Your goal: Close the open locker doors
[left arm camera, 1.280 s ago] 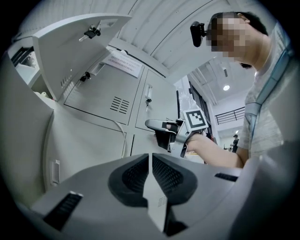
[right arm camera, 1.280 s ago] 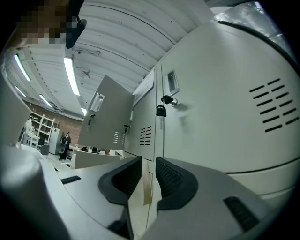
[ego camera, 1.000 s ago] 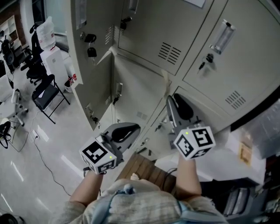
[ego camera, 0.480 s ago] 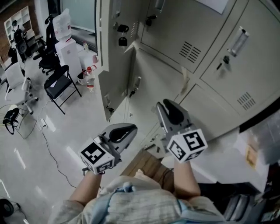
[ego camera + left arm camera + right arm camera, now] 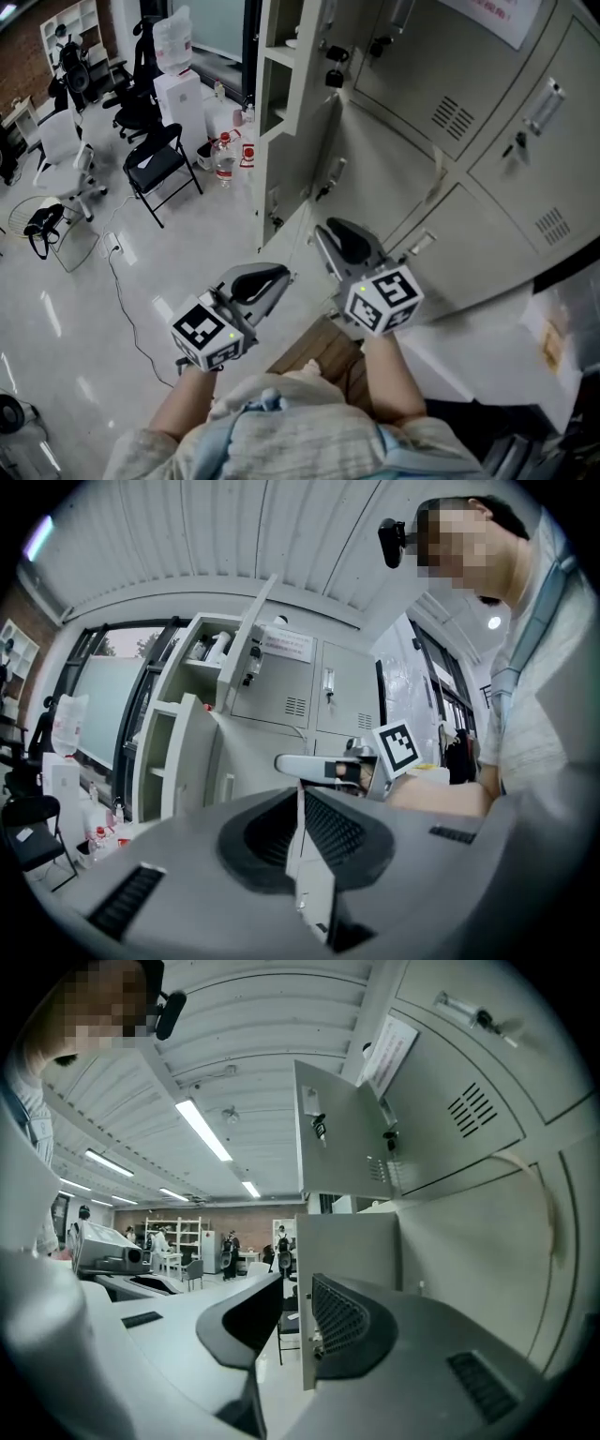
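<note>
Looking down from the head view, I have a black folding chair (image 5: 161, 155) standing on the glossy pale floor (image 5: 84, 309) at far left, well apart from the lockers. Next comes my left hand-held gripper (image 5: 275, 277), pointing toward the pale grey metal locker bank (image 5: 487, 187). The left gripper view shows its jaws a narrow slit apart with nothing between them.

Ahead of it, two doors in the bank's leftmost column hang open. The upper open door (image 5: 307, 56) has a black key fob (image 5: 334, 77) dangling from its lock. Under it is the lower open door (image 5: 295, 169), and both are swung out from the bank. A bare shelf (image 5: 279, 56) shows in the compartment beside the upper one.

My right hand-held gripper (image 5: 330, 234) sits near the lower open door's face. In the right gripper view its jaws are apart and grip nothing. The free edge of the lower open door (image 5: 347, 1260) shows through the gap, though I cannot tell whether it touches. Further right, the vented grey doors (image 5: 450, 117) are closed.
</note>
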The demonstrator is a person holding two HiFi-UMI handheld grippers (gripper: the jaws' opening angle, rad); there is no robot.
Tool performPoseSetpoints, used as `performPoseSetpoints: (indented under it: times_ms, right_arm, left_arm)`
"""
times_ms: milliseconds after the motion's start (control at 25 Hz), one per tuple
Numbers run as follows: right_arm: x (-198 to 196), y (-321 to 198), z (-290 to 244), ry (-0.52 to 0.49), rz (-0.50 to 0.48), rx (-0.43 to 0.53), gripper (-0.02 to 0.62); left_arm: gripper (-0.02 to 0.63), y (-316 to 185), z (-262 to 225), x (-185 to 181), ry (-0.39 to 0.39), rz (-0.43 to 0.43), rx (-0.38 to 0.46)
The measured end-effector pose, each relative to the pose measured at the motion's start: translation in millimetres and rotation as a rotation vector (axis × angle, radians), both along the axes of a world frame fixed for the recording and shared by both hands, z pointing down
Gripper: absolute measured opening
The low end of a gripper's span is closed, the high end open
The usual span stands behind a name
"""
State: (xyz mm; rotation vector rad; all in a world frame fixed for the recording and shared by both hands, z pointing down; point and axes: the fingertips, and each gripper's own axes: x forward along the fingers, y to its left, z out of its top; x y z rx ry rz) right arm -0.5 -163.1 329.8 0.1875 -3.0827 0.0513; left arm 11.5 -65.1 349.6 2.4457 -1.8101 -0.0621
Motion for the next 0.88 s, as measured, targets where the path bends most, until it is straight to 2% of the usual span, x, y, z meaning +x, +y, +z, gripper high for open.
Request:
performPoseSetpoints:
  times_ms: [320,880]
  right_arm:
    - [-45,15,48,0.088,-0.09,-0.031,0.072]
    - [-74,1,70,0.14,-0.223,-0.014,0.072]
  left_arm:
    - [0.006,21,13,-19,-0.003,-0.068,-0.003]
    - [0.006,-12,20,-33,0.001,-0.169,0.02]
